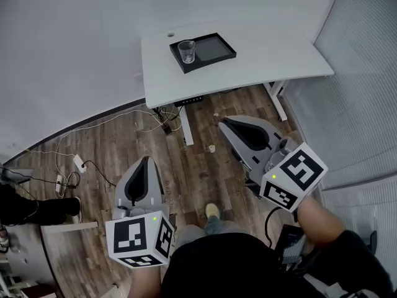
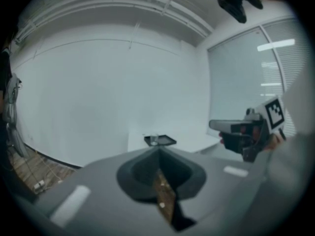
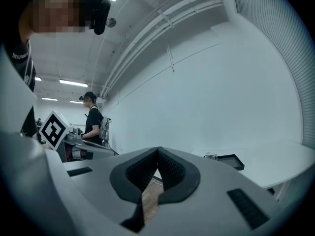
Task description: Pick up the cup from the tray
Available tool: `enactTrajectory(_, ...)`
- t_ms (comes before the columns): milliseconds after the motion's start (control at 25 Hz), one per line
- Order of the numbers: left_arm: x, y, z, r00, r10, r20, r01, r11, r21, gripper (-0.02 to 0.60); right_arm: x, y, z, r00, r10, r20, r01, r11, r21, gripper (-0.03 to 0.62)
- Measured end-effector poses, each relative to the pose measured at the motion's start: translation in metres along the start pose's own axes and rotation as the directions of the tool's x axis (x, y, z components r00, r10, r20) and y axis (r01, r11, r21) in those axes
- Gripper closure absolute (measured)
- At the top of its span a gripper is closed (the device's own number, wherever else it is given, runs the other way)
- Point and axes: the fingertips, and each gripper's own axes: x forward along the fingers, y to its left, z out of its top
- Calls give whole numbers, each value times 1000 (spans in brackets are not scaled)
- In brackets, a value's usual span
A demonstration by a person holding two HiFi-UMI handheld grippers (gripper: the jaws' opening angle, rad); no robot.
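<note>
A clear glass cup (image 1: 187, 51) stands upright at the left end of a black tray (image 1: 214, 49) on a white table (image 1: 260, 58). Both grippers hang over the wood floor, well short of the table. My left gripper (image 1: 147, 160) is shut with nothing in it, and my right gripper (image 1: 226, 121), closer to the table, is shut and empty too. The left gripper view shows the cup (image 2: 154, 140) and tray (image 2: 165, 140) small and far ahead. In the right gripper view the cup (image 3: 210, 156) and tray (image 3: 230, 161) lie far off to the right.
Cables and a power strip (image 1: 79, 162) lie on the floor left of the table. A table leg (image 1: 186, 127) stands ahead of the grippers. Another person (image 3: 92, 126) stands far off in the right gripper view. A grey blind (image 1: 366, 85) covers the right wall.
</note>
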Motion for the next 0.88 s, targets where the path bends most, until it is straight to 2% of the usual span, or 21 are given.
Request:
enactTrajectory(400,4,10,-4,999,34,-24,-34,999,-8,578,18,-5,1,999,32,7,-32,999,20,585)
enactTrajectory(880,44,32,9,1000,-15,-17,15,1000,-28,578,57,-21,5,1000,16,-14,-16,1000,10,586)
